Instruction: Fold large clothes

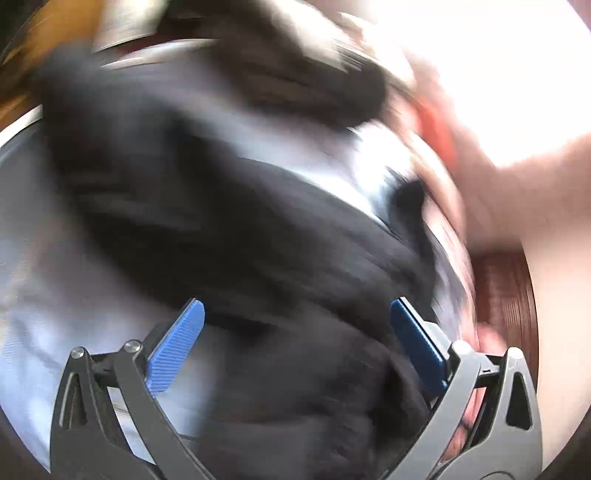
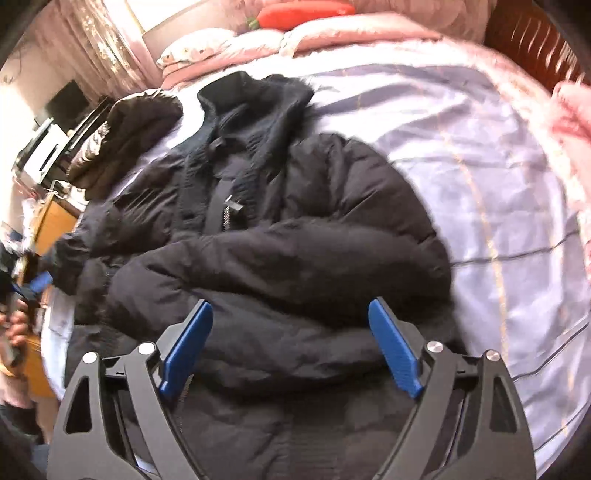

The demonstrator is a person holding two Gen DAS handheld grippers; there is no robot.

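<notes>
A black puffer jacket (image 2: 280, 221) lies front up on a bed with a pale blue checked sheet (image 2: 461, 177). One sleeve is folded across its chest and the collar points to the far end. My right gripper (image 2: 291, 310) is open, its blue pads (image 2: 186, 354) hovering over the jacket's lower part. The left wrist view is badly blurred. It shows the black jacket (image 1: 240, 229) close up, with my left gripper (image 1: 297, 306) open just above the fabric. The left gripper also shows at the far left edge of the right wrist view (image 2: 35, 286), beside the jacket's side.
A second dark garment (image 2: 129, 136) lies on the bed at the jacket's far left. Pink quilts and pillows (image 2: 332, 37) with a red cushion (image 2: 303, 14) are at the head of the bed. A wooden cabinet (image 2: 55, 221) and cluttered desk stand left of the bed.
</notes>
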